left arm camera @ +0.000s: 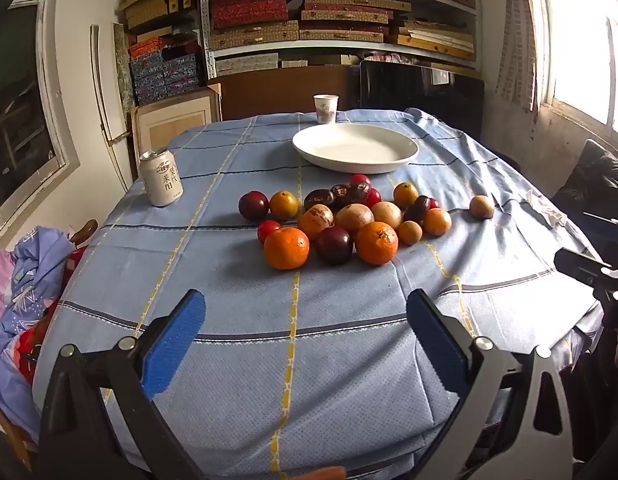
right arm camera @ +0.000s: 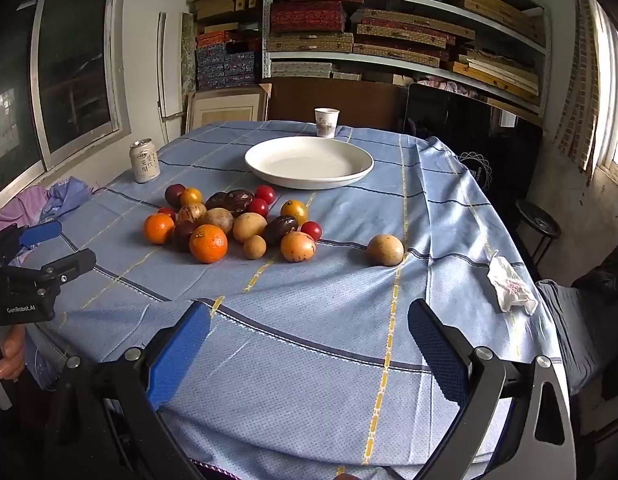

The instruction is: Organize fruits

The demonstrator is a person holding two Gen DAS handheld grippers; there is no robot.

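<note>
A pile of mixed fruit (left arm camera: 341, 216) (right arm camera: 233, 224) lies mid-table: oranges (left arm camera: 287, 248), dark plums (left arm camera: 335, 245), cherry tomatoes, brown dates and tan round fruits. One tan fruit (right arm camera: 385, 250) (left arm camera: 481, 207) lies apart to the right. A white empty plate (left arm camera: 355, 147) (right arm camera: 309, 161) sits behind the pile. My left gripper (left arm camera: 305, 320) is open and empty, near the table's front edge, short of the pile. My right gripper (right arm camera: 309, 328) is open and empty, also at the front edge.
A drink can (left arm camera: 161, 178) (right arm camera: 144, 161) stands at the left edge. A paper cup (left arm camera: 325, 109) (right arm camera: 326, 122) stands behind the plate. A crumpled tissue (right arm camera: 511, 288) lies at the right edge. Blue checked cloth (left arm camera: 269, 340) covers the table. Shelves of boxes stand behind.
</note>
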